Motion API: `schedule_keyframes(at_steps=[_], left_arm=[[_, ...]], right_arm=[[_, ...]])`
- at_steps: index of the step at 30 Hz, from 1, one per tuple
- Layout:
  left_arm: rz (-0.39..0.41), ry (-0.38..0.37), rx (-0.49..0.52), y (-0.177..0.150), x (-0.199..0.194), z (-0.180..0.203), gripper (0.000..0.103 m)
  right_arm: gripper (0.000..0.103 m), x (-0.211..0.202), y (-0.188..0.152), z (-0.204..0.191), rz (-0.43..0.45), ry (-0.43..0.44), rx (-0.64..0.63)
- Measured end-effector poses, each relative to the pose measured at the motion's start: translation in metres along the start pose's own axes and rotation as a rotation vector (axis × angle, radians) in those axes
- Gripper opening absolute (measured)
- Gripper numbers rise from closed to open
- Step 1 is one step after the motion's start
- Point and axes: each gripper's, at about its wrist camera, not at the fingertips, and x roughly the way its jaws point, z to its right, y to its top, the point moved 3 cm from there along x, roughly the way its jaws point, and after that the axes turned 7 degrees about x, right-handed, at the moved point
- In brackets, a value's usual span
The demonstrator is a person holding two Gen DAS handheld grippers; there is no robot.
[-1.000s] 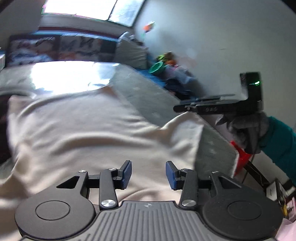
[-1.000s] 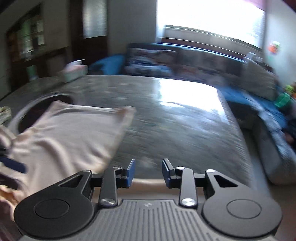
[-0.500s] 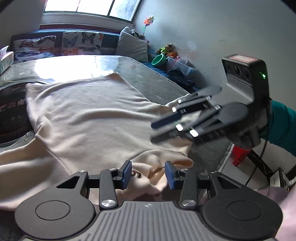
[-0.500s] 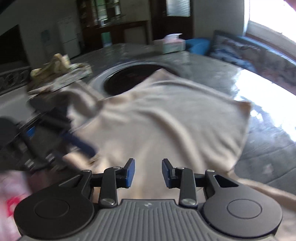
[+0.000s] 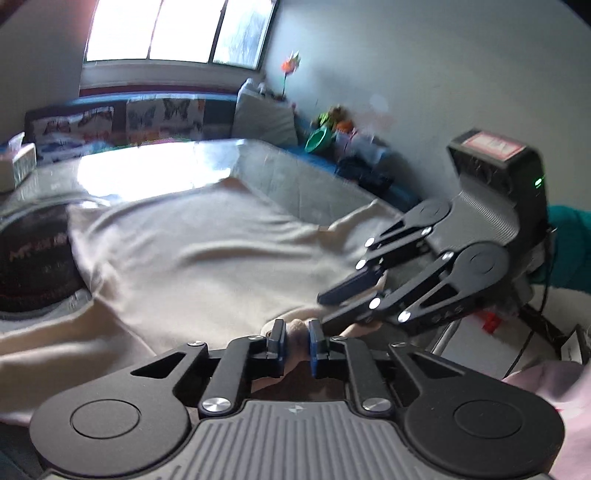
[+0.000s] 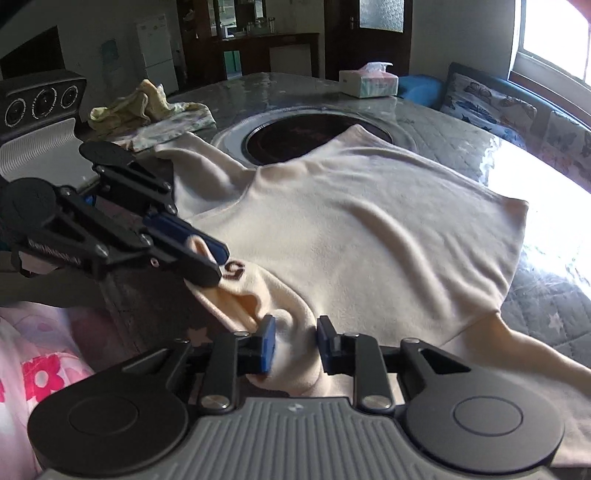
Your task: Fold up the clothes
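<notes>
A cream sweatshirt (image 6: 369, 236) lies spread flat across the table (image 6: 546, 295), its body covering part of a dark round inset (image 6: 295, 136) in the tabletop. One sleeve trails off toward the lower right in the right wrist view.

Left tool (image 5: 296, 341): jaws have just been closing and now stand nearly together, with a small bunch of the cream fabric pinched between the blue pads at the garment's near edge. In the right wrist view the same tool (image 6: 212, 264) enters from the left, its fingers clamped on a fold of fabric beside a dark printed mark on the cloth.

Right tool (image 6: 293, 345): jaws have just been closing, narrowed around a raised fold of the sweatshirt at its near edge. The fabric fills the gap between the pads and the left pad touches it; whether the right pad presses on it I cannot tell for certain, though the cloth is gathered and lifted there. In the left wrist view this tool (image 5: 332, 306) reaches in from the right, fingertips at the garment's edge, close to the left tool.

Both tools hold the same near edge, just beside one another.

Also on the table: a tissue box (image 6: 369, 83) at the far side and a crumpled pale yellow cloth (image 6: 144, 105) at the far left. A sofa with patterned cushions (image 5: 155, 118) stands under the window (image 5: 177, 31).
</notes>
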Motion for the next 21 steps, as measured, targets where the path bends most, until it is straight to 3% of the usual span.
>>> schedule_keyframes(at_steps=[3, 7, 10, 12, 17, 21], left_arm=[[0.018, -0.018, 0.008, 0.0, -0.007, 0.002, 0.013], [-0.049, -0.039, 0.014, -0.008, 0.0, 0.0, 0.014], [-0.101, -0.064, -0.002, -0.009, 0.004, -0.006, 0.017], [-0.087, -0.092, -0.02, -0.001, 0.0, -0.012, 0.02], [-0.01, -0.075, -0.046, 0.028, 0.006, -0.027, 0.021], [-0.033, -0.094, -0.091, 0.027, 0.038, -0.035, 0.019]], right_arm=[[0.026, 0.0, 0.0, -0.004, 0.012, 0.005, -0.032], [0.016, 0.005, -0.004, -0.009, -0.017, 0.03, -0.062], [0.015, 0.0, -0.005, -0.009, -0.051, 0.081, -0.061], [0.015, -0.003, -0.007, -0.01, -0.071, 0.1, -0.078], [0.017, -0.008, -0.009, -0.008, -0.101, 0.135, -0.065], [0.018, -0.02, 0.003, 0.006, -0.082, 0.139, -0.009]])
